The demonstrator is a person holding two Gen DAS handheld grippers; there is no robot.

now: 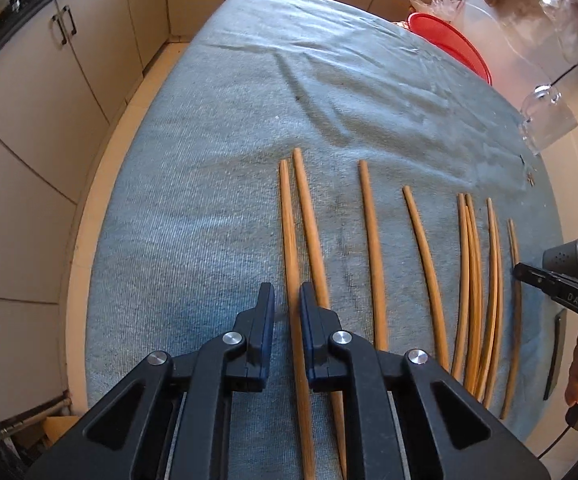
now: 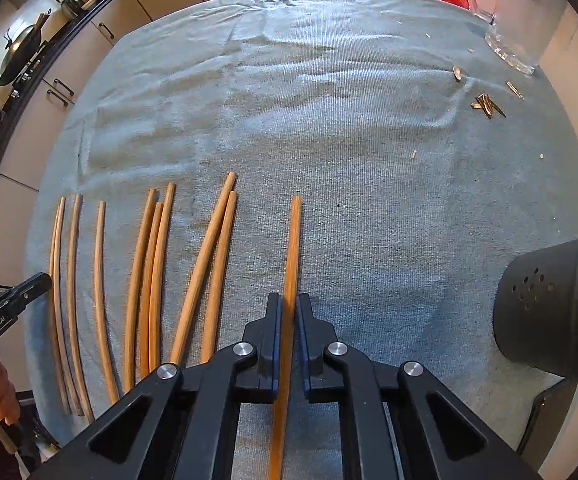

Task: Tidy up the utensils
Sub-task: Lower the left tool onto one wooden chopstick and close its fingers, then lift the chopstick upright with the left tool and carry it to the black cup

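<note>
- Two grippers are shown above a blue cloth (image 2: 329, 140) strewn with wooden chopsticks
- The left gripper (image 1: 287, 304) is pinched on the leftmost chopstick (image 1: 288, 220)
- The right gripper (image 2: 288, 312) is pinched on the rightmost chopstick (image 2: 292, 248)
- A dark perforated holder (image 2: 549, 304) is seen lying at the right edge
</note>
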